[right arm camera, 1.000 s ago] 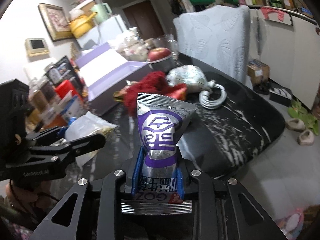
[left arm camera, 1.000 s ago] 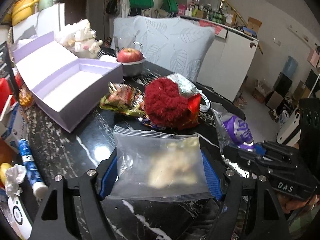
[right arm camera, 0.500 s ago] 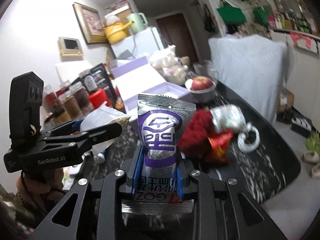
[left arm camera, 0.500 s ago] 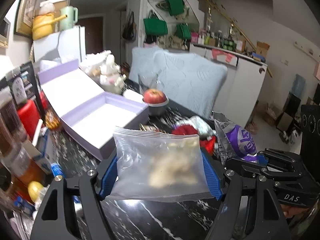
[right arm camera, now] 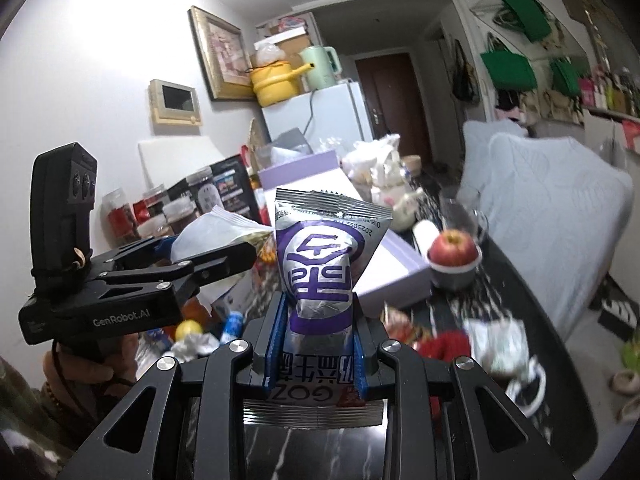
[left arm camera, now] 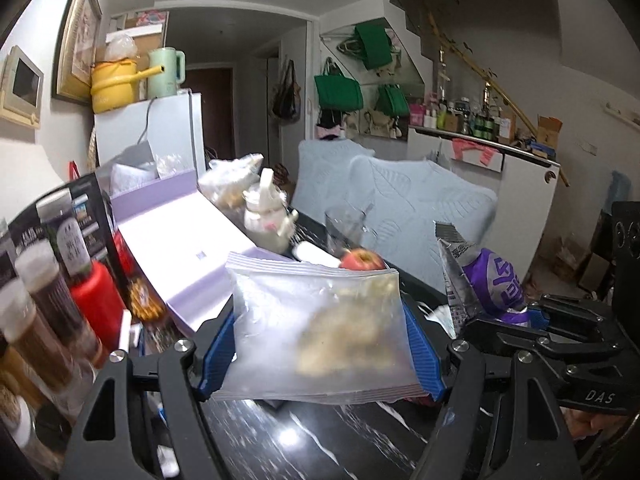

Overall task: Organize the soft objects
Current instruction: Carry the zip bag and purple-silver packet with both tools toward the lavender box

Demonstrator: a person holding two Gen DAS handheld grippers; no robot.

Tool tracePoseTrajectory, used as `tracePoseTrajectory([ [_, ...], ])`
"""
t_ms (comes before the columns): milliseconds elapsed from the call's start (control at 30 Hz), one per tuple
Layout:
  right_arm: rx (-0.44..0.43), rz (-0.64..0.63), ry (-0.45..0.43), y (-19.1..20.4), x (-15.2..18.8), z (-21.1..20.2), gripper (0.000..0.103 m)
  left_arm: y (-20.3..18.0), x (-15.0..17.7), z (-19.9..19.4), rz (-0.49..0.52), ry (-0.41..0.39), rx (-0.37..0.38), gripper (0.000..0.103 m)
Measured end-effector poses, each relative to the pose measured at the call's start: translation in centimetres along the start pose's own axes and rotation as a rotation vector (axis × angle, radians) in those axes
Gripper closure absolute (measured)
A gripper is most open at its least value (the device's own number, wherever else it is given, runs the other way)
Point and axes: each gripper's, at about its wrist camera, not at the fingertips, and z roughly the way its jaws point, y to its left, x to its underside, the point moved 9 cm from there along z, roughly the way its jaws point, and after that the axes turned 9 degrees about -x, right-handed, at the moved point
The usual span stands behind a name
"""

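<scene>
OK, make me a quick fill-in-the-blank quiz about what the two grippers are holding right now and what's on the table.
1. The left gripper is shut on a clear ____ bag with pale food inside.
2. The right gripper holds a silver and ____ snack packet.
3. The red apple sits in a small ____.
4. The open box on the table is ____ in colour.

Missing words: zip; purple; bowl; lilac

Contents of zip bag (left arm camera: 320, 328) blurred, possibly pale food pieces. Bag hides near wall of purple box (left arm camera: 188, 256). Red fuzzy item (right arm camera: 444, 342) beyond box smeared, unidentifiable.
</scene>
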Motion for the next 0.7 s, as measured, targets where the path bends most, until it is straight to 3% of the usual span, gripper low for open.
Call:
tracePoseTrajectory([
  [400, 0.034, -0.110, -0.001, -1.3, -7.2, 4.9, 0.075, 3.6, -5.0, 5.7, -0.044, -0.060, -0.084, 0.028],
  [700, 0.050, -0.162, 0.019, -2.9, -11.2, 9.7, 0.075, 6.7, -7.2, 11.0, -0.090, -0.049, -0.142, 0.028],
])
